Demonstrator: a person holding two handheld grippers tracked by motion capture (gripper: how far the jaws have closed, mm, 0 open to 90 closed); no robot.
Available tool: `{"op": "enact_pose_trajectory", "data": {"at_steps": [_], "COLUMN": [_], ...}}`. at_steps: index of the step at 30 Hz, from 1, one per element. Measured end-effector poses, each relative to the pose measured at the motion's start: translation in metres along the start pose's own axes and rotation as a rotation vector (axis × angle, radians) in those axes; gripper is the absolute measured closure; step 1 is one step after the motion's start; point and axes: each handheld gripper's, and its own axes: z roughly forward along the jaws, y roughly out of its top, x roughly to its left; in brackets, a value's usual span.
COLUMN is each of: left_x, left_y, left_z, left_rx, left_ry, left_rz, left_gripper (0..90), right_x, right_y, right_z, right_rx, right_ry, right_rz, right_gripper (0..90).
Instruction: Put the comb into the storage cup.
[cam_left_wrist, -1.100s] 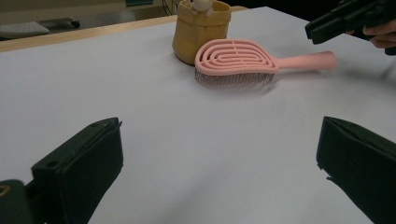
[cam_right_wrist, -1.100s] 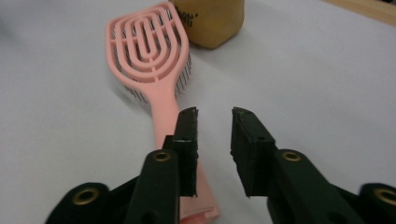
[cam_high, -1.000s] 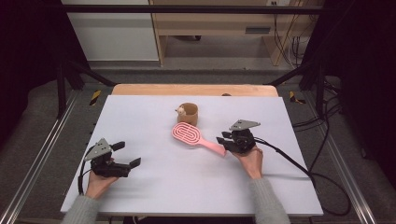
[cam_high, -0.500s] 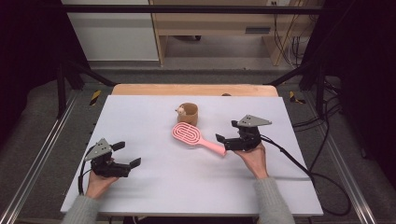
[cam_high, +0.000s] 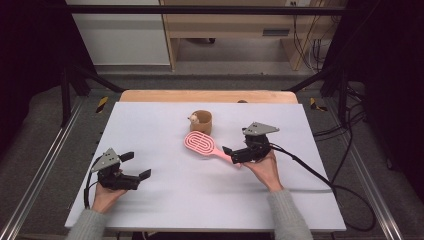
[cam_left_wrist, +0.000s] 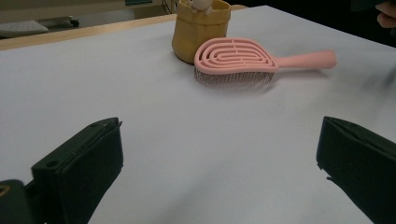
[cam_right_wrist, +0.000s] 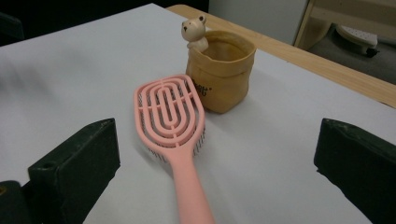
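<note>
A pink brush (cam_high: 200, 144) lay bristles-down near the middle of the white surface (cam_high: 165, 200), its handle running toward the right tongs (cam_high: 233, 154). Just behind its head stood a tan pot (cam_high: 202, 121) with a small bear figure (cam_high: 192, 118) perched on its rim; whether brush and pot touched I could not tell.

The right tongs were released, jaws spread wide, with the brush handle lying between them in the right gripper view (not yet gripped, neither jaw touching it). A hand (cam_high: 264, 167) held them from behind, a cable (cam_high: 320, 177) trailing off to the right.

The left tongs (cam_high: 135, 166) sat near the surface's front left corner, well apart from the brush, likewise released with nothing between the jaws, held by the left hand (cam_high: 105, 195).
</note>
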Motion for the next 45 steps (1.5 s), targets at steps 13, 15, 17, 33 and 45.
{"op": "enact_pose_trajectory", "data": {"at_steps": [13,15,17,33,45], "left_x": [0.000,0.000,0.000,0.000,0.000], "left_y": [0.000,0.000,0.000,0.000,0.000], "left_z": [0.000,0.000,0.000,0.001,0.001], "left_rx": [0.002,0.002,0.002,0.004,0.004], "left_ry": [0.002,0.003,0.002,0.003,0.000], "left_rz": [-0.001,0.000,0.000,0.000,-0.002], "left_gripper": [0.4,0.4,0.4,0.4,0.4], "right_x": [0.004,0.003,0.003,0.008,0.008], "right_y": [-0.001,-0.002,-0.002,-0.005,-0.017], "right_z": [0.024,0.028,0.030,0.055,0.070], "right_rx": [0.077,0.092,0.094,0.153,0.228], "right_ry": [0.008,0.009,0.014,0.020,0.060], "right_rz": [-0.020,-0.022,-0.020,-0.041,-0.054], "right_gripper": [0.5,0.5,0.7,2.1,10.0]}}
